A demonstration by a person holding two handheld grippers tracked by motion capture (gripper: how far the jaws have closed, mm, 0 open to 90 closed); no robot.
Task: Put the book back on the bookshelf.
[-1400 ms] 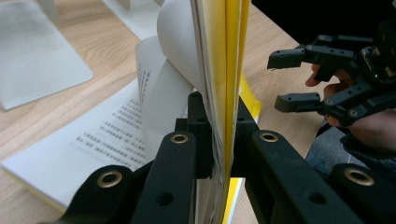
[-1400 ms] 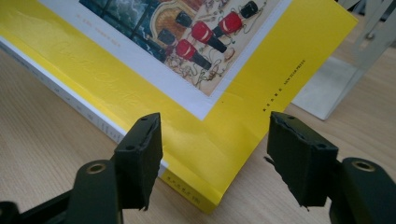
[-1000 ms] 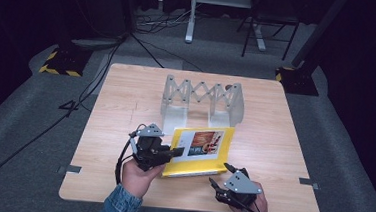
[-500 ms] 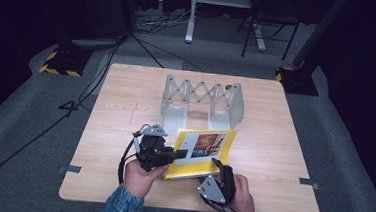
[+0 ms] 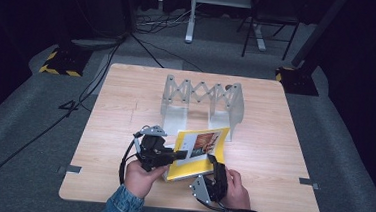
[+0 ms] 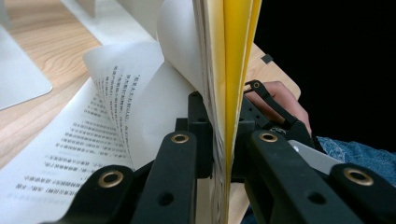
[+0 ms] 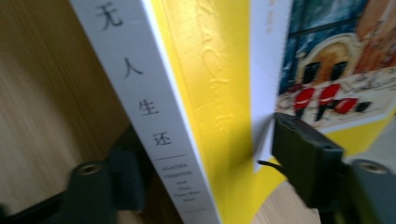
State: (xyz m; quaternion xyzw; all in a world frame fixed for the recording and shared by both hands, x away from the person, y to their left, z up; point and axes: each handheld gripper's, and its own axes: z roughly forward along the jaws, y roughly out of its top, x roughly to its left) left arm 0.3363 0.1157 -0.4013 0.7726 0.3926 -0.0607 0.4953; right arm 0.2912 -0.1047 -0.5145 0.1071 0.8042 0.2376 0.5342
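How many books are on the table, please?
1: a yellow book lies near the table's front edge, before the grey folding rack, between both tools. None seems hidden.

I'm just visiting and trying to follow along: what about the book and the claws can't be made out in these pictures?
- Book: in the high view its cover print is too small to read.
- Pages: in the left gripper view the text is too small to read, and the bottom edge cuts it off.
- Right claw: in its own view the book's spine hides much of the left jaw, and blur leaves it unclear whether the pads touch the book.
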